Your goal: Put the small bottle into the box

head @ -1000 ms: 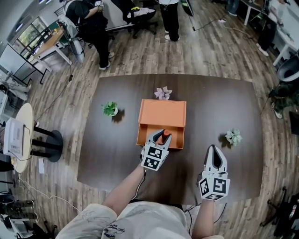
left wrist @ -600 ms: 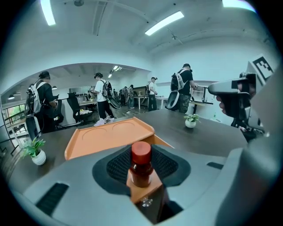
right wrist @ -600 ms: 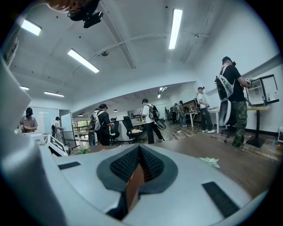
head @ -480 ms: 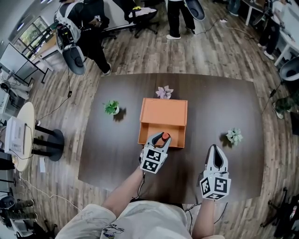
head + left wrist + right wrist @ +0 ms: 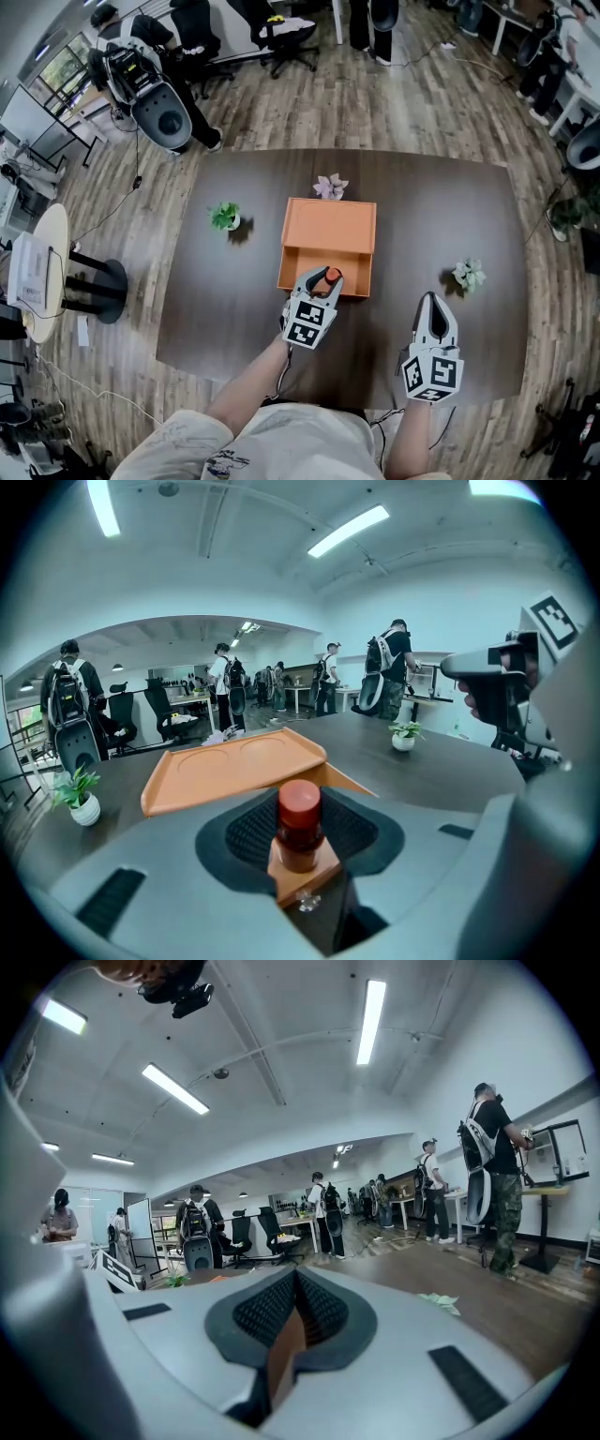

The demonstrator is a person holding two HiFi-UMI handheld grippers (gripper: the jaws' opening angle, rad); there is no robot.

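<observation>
My left gripper [image 5: 325, 279] is shut on the small bottle [image 5: 332, 275], a dark bottle with a red cap. It hangs just above the near edge of the orange box [image 5: 328, 230], which lies open-topped at the middle of the dark table [image 5: 450, 206]. In the left gripper view the bottle [image 5: 300, 825] stands upright between the pads of the left gripper [image 5: 300, 850], with the orange box [image 5: 225, 769] right behind it. My right gripper [image 5: 432, 311] rests at the front right of the table with nothing in it. In its own view the right gripper [image 5: 293, 1314] has its pads together.
Three small potted plants stand on the table: a green one [image 5: 223, 217] left of the box, a pink one [image 5: 328, 186] behind it, a pale one [image 5: 468, 274] at the right, near my right gripper. People and office chairs are on the wooden floor beyond the table.
Both grippers and the bottle hold still. Only the people and chairs beyond the table have shifted.
</observation>
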